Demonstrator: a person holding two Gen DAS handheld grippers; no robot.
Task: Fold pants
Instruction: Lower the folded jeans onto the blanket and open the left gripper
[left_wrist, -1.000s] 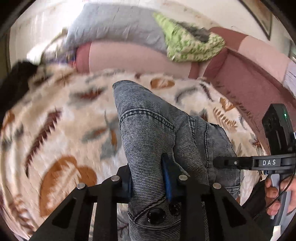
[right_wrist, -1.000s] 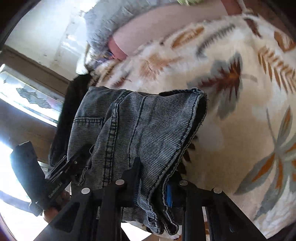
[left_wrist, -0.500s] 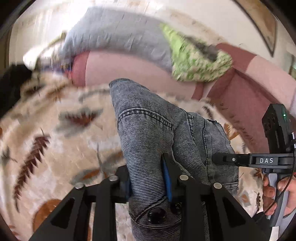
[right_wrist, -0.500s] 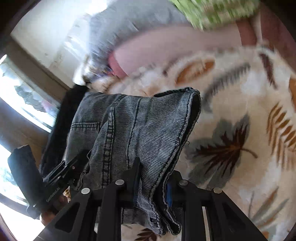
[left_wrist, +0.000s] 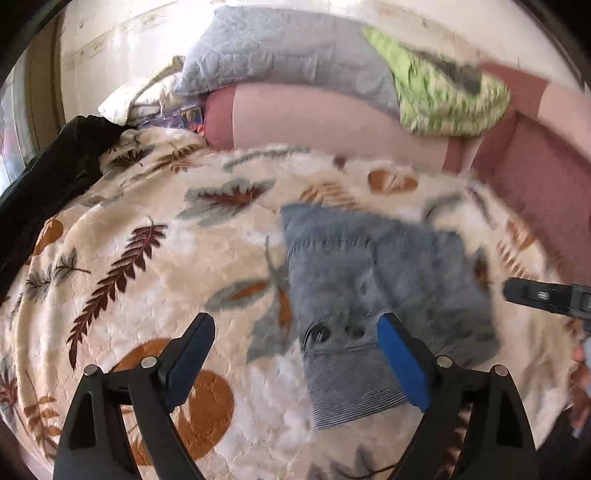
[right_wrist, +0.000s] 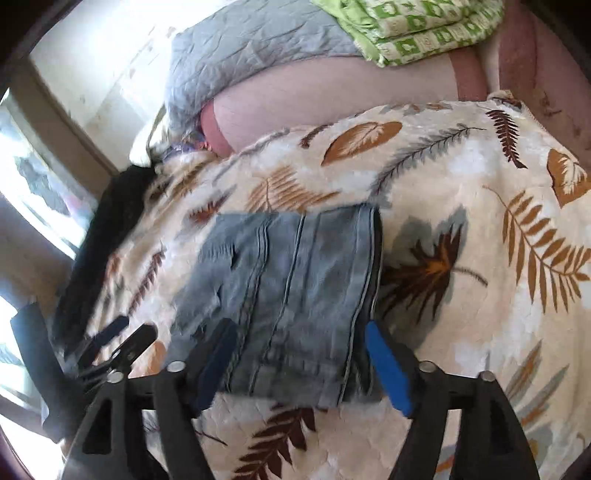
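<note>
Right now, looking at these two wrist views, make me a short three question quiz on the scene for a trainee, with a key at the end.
1. True or false: the left gripper is clamped on the jeans.
2. What do the folded jeans rest on?
A. a bare wooden floor
B. a leaf-print blanket
C. a metal tray
3. Fill in: the right gripper's jaws stand ____.

Key
1. False: both grippers' jaws have just been opening; the denim lies released between the pads.
2. B
3. open
</note>
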